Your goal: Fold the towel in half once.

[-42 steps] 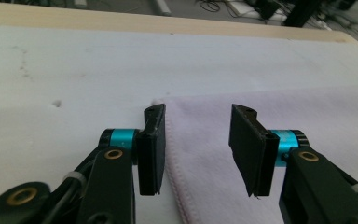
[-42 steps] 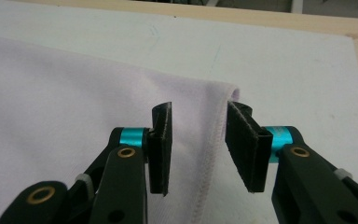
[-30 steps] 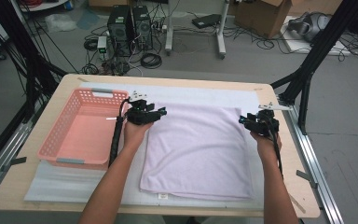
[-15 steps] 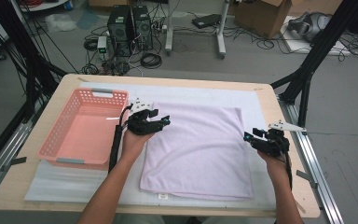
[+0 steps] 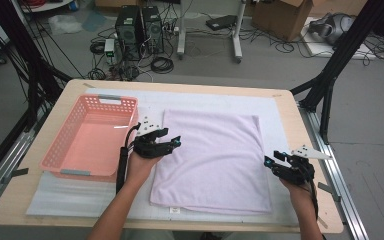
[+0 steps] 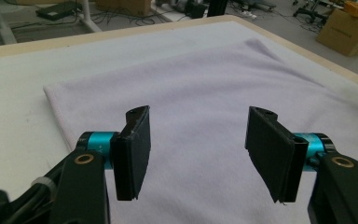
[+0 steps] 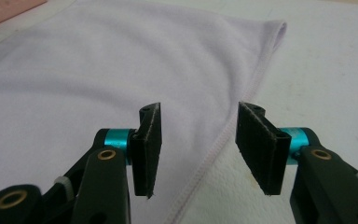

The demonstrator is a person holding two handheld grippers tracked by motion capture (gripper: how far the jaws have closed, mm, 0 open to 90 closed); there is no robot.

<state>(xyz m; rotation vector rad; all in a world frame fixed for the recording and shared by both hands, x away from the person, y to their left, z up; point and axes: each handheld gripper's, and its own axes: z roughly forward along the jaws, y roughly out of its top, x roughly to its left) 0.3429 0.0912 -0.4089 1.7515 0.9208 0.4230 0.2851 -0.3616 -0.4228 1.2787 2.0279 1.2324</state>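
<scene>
From the high view, a folded lilac towel [image 5: 214,160] lies flat on the white mat [image 5: 60,192], with a pink basket [image 5: 92,137] just to its left. The left gripper [image 5: 172,141] sits at the towel's left edge, its jaws apart over the cloth and nothing in them; the basket is just behind it. The right gripper [image 5: 271,162] hangs at the towel's right edge, near the lower corner, jaws also parted and empty. Each hand seems set at its own side so that both edges can be taken at once, probably for another fold.

In the left gripper view, the left gripper [image 6: 198,149] points across the towel [image 6: 205,88], which spreads out ahead of and beneath the released jaws; its far corner lies well ahead.

In the right gripper view, the right gripper [image 7: 198,147] straddles the stitched hem [image 7: 242,109], which runs between the jaws and away ahead. The jaws have just been opening, with the hem below them but not pinched, likely lined up for a grasp.
</scene>
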